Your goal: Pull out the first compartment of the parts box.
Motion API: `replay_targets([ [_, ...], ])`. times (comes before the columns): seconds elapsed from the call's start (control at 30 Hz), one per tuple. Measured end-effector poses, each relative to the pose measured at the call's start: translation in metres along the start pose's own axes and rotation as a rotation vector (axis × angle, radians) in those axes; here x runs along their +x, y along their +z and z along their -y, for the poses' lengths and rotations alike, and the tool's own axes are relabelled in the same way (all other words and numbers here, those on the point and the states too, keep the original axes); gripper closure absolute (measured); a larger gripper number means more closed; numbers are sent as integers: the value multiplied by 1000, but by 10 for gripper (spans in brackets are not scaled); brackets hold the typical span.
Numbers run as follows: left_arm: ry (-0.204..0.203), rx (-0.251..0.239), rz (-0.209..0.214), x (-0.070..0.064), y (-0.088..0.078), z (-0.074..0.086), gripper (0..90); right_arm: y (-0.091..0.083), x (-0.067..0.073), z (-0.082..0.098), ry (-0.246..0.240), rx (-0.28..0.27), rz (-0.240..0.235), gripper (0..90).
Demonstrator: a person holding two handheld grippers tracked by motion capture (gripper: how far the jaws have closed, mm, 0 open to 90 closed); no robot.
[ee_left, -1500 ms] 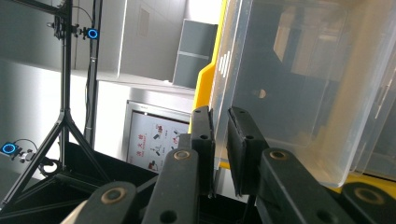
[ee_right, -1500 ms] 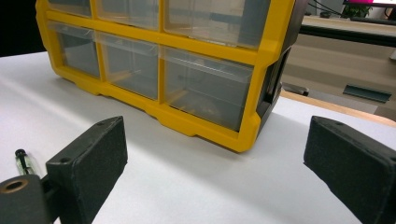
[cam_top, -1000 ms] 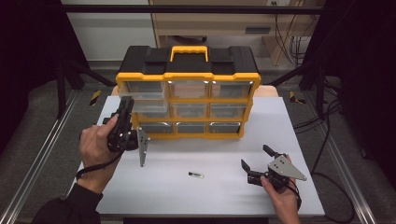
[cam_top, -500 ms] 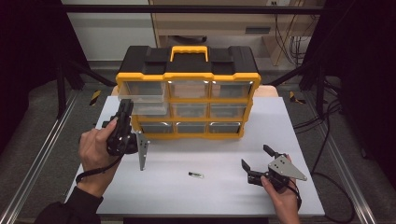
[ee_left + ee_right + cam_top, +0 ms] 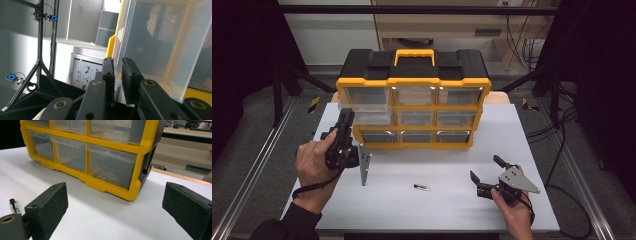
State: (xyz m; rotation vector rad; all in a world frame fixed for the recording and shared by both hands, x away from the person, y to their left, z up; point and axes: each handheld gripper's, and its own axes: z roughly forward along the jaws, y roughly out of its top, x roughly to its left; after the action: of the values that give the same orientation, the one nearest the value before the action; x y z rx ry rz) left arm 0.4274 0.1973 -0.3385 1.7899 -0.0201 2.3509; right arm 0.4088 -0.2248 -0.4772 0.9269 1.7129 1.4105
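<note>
1. Nearest: right gripper point(image 5: 484, 167) low over the table point(image 5: 452, 210), jaws wide apart and empty, unmoved since a second ago.
2. Farther: left gripper point(image 5: 344, 120) clamped on the clear drawer point(image 5: 367, 117), at its front wall, barely shifted.
3. Drawer partway out of the yellow cabinet point(image 5: 412, 82), in its left column; pull probably pausing.

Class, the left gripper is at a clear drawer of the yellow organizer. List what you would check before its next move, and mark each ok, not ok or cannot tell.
1. Left gripper clamped on the clear drawer's wall: ok.
2. Drawer partly out of the organizer: ok.
3. Drawer contents: cannot tell.
4. Right gripper open and apart from the organizer: ok.
5. Small tool on the table away from the drawer's path: ok.
</note>
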Motion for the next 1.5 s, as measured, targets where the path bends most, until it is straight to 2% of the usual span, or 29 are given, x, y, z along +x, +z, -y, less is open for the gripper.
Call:
replay_targets([
  [0.5, -20, 5, -4, 0, -7, -3, 797, 0, 0, 0, -1, 4, -1, 68],
  [0.67, -7, 1, -12, 0, -10, -5, 797, 0, 0, 0, -2, 4, 0, 68],
  [1.1, -11, 1, -18, 3, -19, -6, 797, 0, 0, 0, -2, 4, -1, 68],
  [1.5, -38, 7, -16, 3, -27, -7, 792, 0, 0, 0, -2, 5, -1, 68],
])
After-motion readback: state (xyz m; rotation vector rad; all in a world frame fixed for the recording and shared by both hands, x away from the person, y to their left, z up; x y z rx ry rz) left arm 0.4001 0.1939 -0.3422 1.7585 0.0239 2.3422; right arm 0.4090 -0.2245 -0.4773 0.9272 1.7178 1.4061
